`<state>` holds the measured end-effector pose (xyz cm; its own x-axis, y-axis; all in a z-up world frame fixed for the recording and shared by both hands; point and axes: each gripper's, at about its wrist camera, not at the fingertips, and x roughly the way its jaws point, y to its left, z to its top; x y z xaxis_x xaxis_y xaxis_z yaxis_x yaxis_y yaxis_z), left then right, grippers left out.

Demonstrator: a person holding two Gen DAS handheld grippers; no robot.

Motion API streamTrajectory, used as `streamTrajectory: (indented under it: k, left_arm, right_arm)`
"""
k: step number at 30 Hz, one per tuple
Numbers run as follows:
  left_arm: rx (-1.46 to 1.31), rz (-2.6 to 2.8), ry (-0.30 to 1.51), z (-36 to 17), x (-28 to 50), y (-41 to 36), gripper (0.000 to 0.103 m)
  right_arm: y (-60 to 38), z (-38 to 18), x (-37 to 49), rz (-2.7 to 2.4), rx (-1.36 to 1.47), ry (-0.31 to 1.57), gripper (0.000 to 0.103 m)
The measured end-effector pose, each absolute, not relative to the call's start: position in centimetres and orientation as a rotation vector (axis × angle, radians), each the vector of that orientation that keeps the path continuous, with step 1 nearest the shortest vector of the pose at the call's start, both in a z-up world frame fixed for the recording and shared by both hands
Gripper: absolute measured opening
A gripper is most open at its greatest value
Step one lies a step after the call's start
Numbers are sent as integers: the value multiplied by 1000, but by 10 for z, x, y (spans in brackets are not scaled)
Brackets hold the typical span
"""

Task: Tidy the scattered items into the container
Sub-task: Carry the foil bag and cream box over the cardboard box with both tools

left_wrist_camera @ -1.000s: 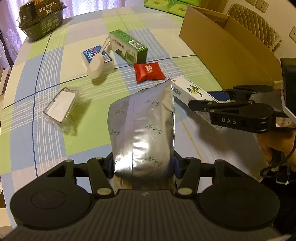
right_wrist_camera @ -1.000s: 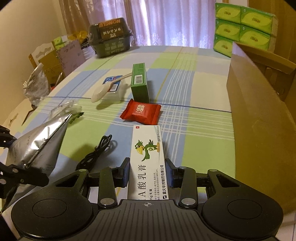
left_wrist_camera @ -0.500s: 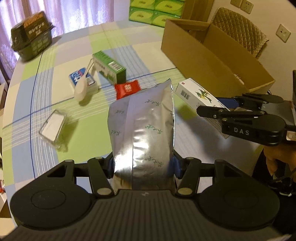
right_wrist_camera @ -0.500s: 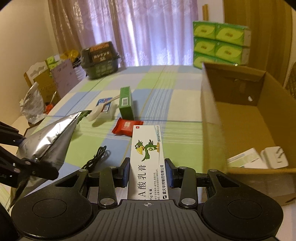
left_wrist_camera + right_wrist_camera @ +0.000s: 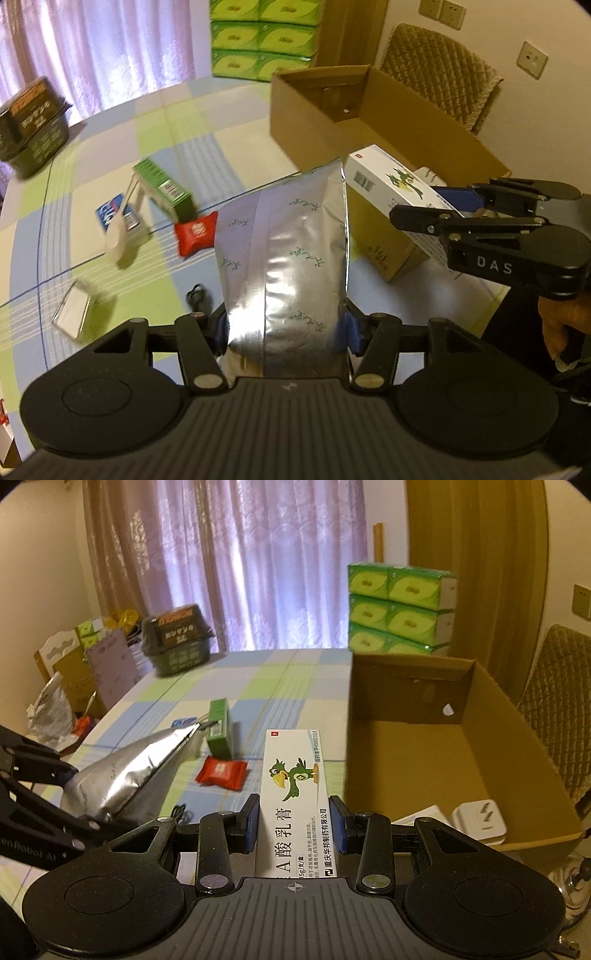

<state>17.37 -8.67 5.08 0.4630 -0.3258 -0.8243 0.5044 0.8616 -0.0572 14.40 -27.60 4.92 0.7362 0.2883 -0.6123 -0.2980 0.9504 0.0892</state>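
Left wrist view: left gripper (image 5: 286, 326) fingers clamped on base of silver foil pouch (image 5: 282, 251), held above counter (image 5: 110, 155) short of cardboard box (image 5: 369, 122). Likely light, soft, crinkly, slippery; best gripped low across flat seam.

Right wrist view: right gripper (image 5: 293, 823) fingers pinching long sides of white ointment carton (image 5: 293, 794), just left of cardboard box. Probably light, stiff, crushable.

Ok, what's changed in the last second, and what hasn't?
Both grippers rose and carried their loads toward the cardboard box, whose inside now shows. The left gripper stays shut on the silver pouch, the right gripper on the white ointment box. Nothing was released; the table items lie unmoved.
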Motion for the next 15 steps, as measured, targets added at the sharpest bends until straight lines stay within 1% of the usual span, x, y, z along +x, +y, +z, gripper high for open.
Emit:
streamTrajectory:
  k: [15]
  left_arm:
    - [235, -567, 919, 76, 185, -128, 53]
  right_arm:
    - [-316, 84, 148, 254, 2, 593, 41]
